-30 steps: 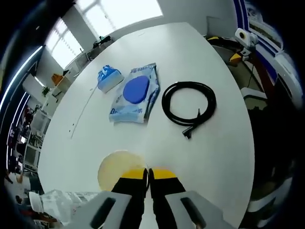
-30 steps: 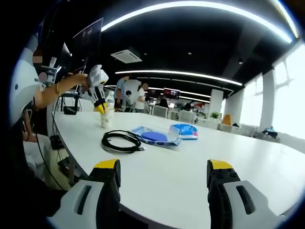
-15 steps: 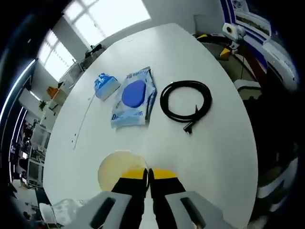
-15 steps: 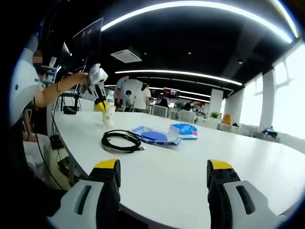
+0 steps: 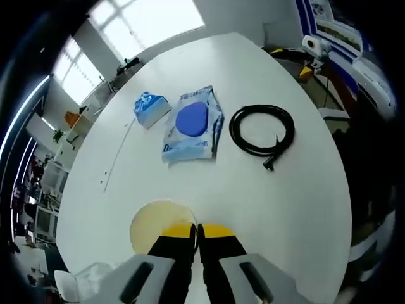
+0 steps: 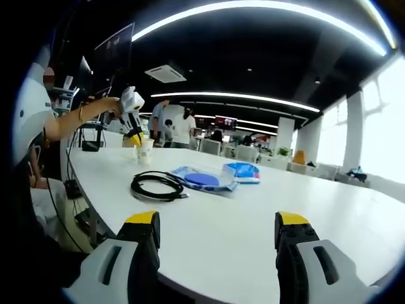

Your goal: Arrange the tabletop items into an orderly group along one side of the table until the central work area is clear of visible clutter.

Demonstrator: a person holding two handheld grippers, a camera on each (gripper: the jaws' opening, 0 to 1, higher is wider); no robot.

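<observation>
In the left gripper view the left gripper (image 5: 197, 229) has its yellow-tipped jaws pinched together on the rim of a paper cup (image 5: 154, 221), whose pale round mouth sits just beside the tips, above the white table (image 5: 266, 209); the right gripper view shows that same cup (image 6: 143, 152) held from above near the far left edge of the table, its base at or just over the surface, though contact cannot be told. Nearer in that view, the right gripper (image 6: 216, 229) hangs over the table's near edge with its jaws spread wide and nothing between them. Further out lies the coiled black cable (image 5: 262, 131), just beside it the flat blue-and-white packet (image 5: 194, 132), and beyond that the small blue pouch (image 5: 151, 107), all three in a rough line across the middle of the table. The step in hand looks like placing the cup at its spot on one side. The next move probably calls for lowering it upright until it stands, then letting go cleanly so it does not tip; the three remaining items would still need gathering toward that edge, likely a job for the free right gripper.
</observation>
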